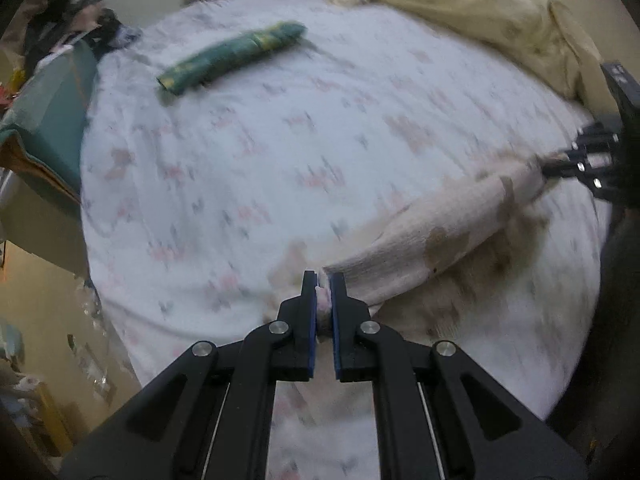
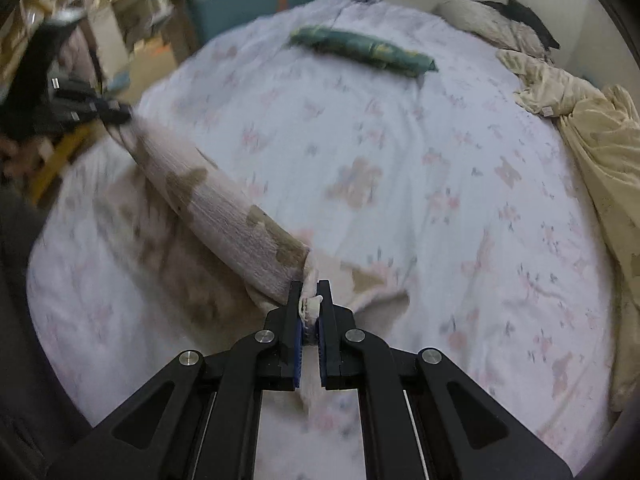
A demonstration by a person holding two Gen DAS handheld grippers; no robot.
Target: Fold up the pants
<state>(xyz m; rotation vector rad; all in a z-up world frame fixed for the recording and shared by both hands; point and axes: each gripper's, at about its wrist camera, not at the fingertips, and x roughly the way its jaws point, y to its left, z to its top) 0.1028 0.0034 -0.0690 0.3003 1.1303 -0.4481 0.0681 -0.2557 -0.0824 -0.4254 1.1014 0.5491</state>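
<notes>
The pants (image 1: 424, 236), pale pink with tan patches, hang stretched in a band above the bed (image 1: 248, 168) near its front edge, the rest drooping onto the flowered sheet. The left gripper (image 1: 324, 292) pinches one end, the right gripper (image 2: 310, 300) the other, each clamped tight on cloth. A rolled green cloth (image 1: 230, 56) lies toward the far edge. Only the right view shows a black item (image 2: 520, 16) on the far pillow; cream bedding (image 2: 592, 136) is heaped along the bed's right edge.
</notes>
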